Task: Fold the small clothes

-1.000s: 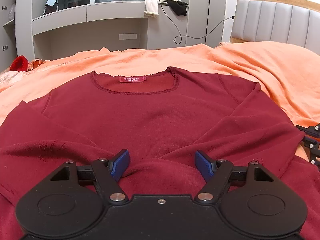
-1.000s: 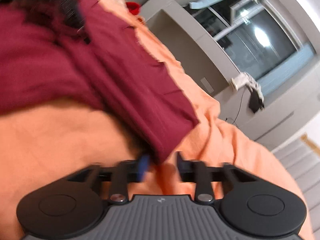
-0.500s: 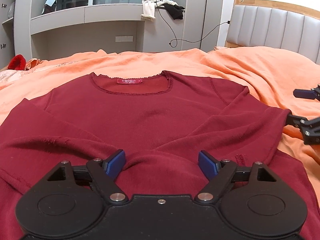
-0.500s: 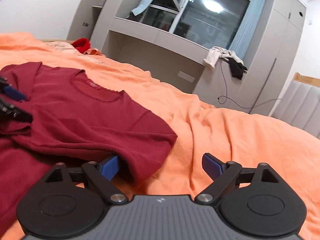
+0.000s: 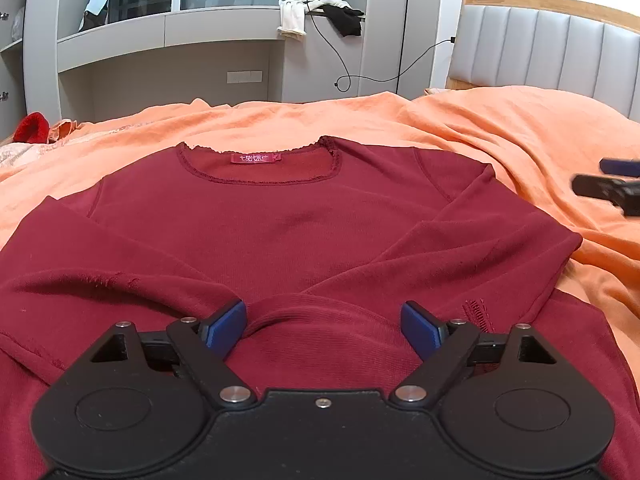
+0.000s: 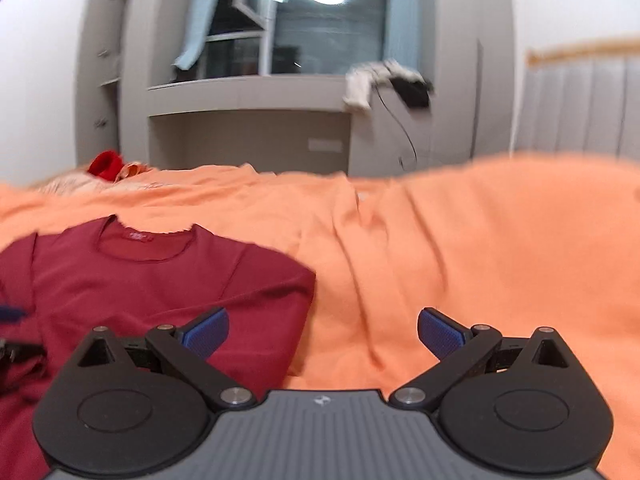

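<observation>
A dark red long-sleeved top (image 5: 280, 232) lies flat on the orange bedspread (image 5: 520, 136), neckline away from me, both sleeves folded in across the body. My left gripper (image 5: 324, 326) is open, its blue pads on either side of a raised fold of sleeve cloth low on the top. My right gripper (image 6: 322, 330) is open and empty, above the top's right edge (image 6: 296, 280) and the bedspread (image 6: 480, 260). It also shows at the right edge of the left wrist view (image 5: 612, 184).
A grey padded headboard (image 5: 560, 48) stands at the right. Grey shelving with a window (image 5: 180, 32) is beyond the bed, with clothes (image 5: 316, 12) draped on its ledge. A red item (image 5: 30, 128) lies at the far left.
My right gripper let go of the right sleeve cuff, opened wide, and swung up and away to the right. The sleeve now lies folded across the top. My left gripper stayed open in place.
</observation>
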Demonstrator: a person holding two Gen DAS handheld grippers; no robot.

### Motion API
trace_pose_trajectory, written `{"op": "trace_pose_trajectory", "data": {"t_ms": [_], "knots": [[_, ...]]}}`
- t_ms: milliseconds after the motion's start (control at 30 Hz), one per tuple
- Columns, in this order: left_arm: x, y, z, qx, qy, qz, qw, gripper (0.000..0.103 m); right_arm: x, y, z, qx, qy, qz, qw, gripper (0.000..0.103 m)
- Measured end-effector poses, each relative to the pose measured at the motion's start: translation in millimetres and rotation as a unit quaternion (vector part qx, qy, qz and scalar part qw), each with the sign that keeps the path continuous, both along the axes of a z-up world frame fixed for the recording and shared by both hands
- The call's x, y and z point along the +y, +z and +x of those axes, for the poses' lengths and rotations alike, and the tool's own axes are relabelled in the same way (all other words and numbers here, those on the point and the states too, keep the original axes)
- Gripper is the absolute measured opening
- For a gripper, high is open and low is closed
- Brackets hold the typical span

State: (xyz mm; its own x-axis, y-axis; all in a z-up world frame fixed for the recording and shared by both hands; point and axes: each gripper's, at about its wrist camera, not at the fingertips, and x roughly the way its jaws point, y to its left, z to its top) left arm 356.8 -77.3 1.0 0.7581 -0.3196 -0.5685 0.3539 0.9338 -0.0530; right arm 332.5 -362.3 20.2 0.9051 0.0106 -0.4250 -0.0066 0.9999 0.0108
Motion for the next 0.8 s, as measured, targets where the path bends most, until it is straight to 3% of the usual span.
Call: {"op": "trace_pose_trajectory", "data": {"t_ms": [100, 167, 267, 600, 800], "knots": [[0.2, -0.2, 0.0, -0.001, 0.0, -0.001, 1.0, 0.087, 1.2, -15.9, 24.0, 0.017, -0.018, -0.001, 1.0, 0.103], [0.4, -0.3, -0.3, -0.001, 0.0, -0.002, 1.0, 0.087, 5.9, -26.3, 36.2, 0.025, -0.027, -0.033, 0.999, 0.103], [1.2, -0.8, -0.3, -0.002, -0.001, -0.004, 1.0, 0.088, 14.3, -45.6, 56.9, 0.072, -0.047, -0.096, 0.992, 0.103], [1.0, -2.0, -0.9, -0.006, -0.004, -0.003, 1.0, 0.098, -6.2, -49.1, 55.3, 0.082, -0.063, -0.036, 0.994, 0.103], [0.4, -3.2, -1.4, -0.008, -0.004, 0.0, 1.0, 0.1, -5.9, -50.4, 56.3, 0.08, -0.062, -0.032, 0.994, 0.103]]}}
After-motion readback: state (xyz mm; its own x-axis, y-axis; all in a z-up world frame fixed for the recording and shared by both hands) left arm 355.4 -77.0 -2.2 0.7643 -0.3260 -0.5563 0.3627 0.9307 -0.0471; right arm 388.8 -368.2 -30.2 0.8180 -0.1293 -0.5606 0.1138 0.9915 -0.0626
